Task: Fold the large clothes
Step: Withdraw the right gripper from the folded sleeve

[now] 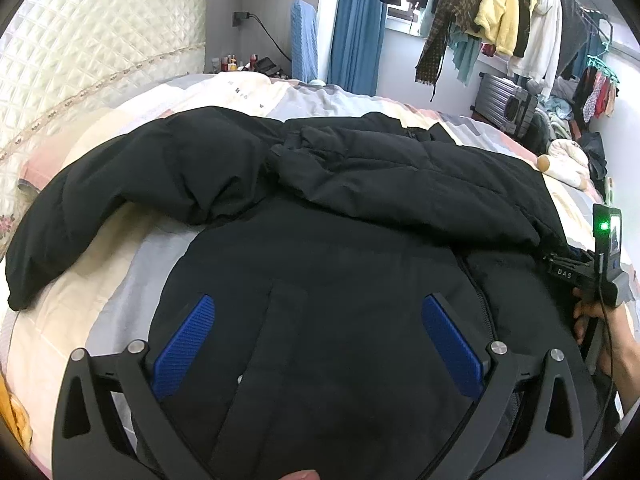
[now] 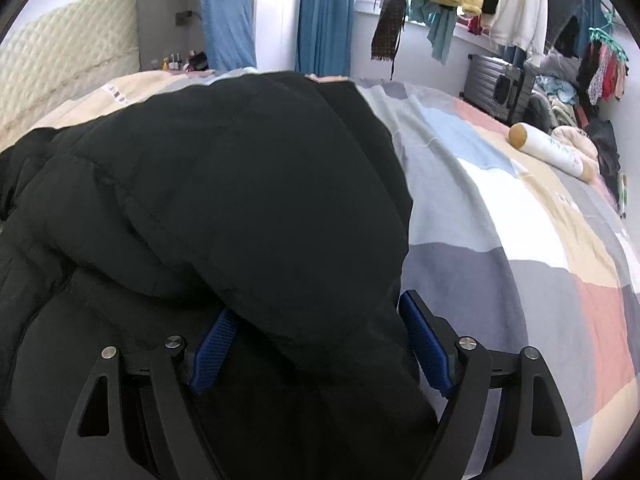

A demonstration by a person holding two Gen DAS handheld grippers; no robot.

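A large black padded jacket (image 1: 320,208) lies spread on the patchwork bedspread (image 2: 520,248). One sleeve (image 1: 100,200) stretches out to the left, and the other side is folded over across the body. My left gripper (image 1: 320,308) hovers open over the jacket's lower body, its blue pads (image 1: 184,344) wide apart and holding nothing. My right gripper (image 2: 318,304) stands wide at the jacket's right edge. A thick fold of the black jacket (image 2: 248,184) lies loosely between its blue pads (image 2: 426,344) and drapes over the left one. In the left wrist view its housing (image 1: 608,240) shows at the far right, held by a hand (image 1: 600,332).
A quilted cream headboard (image 1: 100,40) stands at the left. A cylindrical white bolster (image 2: 548,152) lies at the far right of the bed. Beyond it are a grey suitcase (image 2: 496,84), a rail of hanging clothes (image 1: 500,12) and a nightstand with small bottles (image 1: 236,62).
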